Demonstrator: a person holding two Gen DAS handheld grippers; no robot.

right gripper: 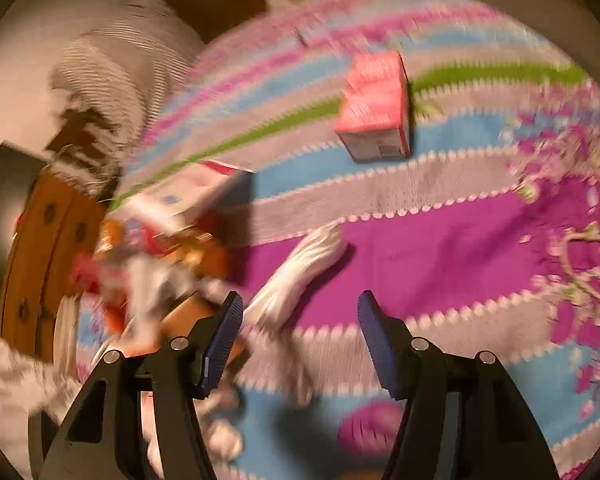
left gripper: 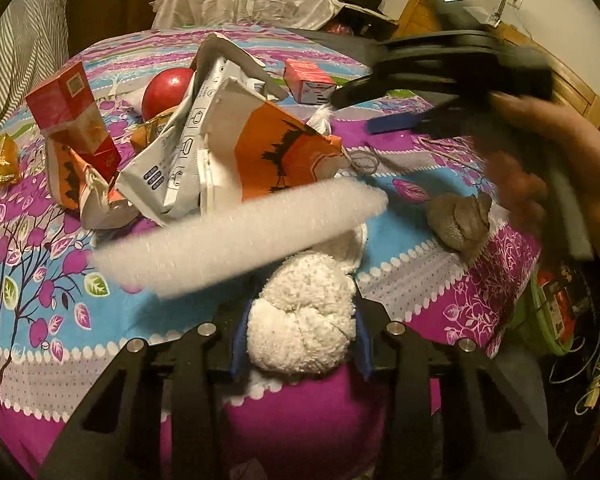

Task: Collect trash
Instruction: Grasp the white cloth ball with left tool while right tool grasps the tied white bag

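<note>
Risk 1: the left tongs (left gripper: 298, 320) clamp only the white fluffy wad (left gripper: 300, 320). The white foam strip (left gripper: 236, 232) lies across the view just beyond the wad, and whether it is joined to the wad or merely resting against it cannot be told. If loose, it will likely slide off when the load is carried.

Risk 2: the right tongs (right gripper: 300, 344) are heavily blurred in both views, so they appear to be moving fast. In the left view they cross the upper right, close over the bedspread (left gripper: 400, 232) (the surface looks like a bed, not a bench). A fast sweep could knock the small pink carton (right gripper: 376, 108), which stands alone, or scatter the heap.

Risk 3: the torn orange-and-white paper bag (left gripper: 228, 136) leans on the red box (left gripper: 76, 116) and the red ball (left gripper: 166, 90). Pulling one piece may topple the rest; the ball could roll.

Tongs state: left pair closed about halfway, blue pads pressing both sides of the wad. Right pair spread wide with nothing between the pads; a white crumpled wrapper (right gripper: 300, 276) lies on the bedspread just ahead, slightly toward the left pad, apart from it.

Remaining trash: heap at mid-left, gold wrapper (left gripper: 2, 164) at far left, grey crumpled lump (left gripper: 458, 220) at right. No bin in clear view.
</note>
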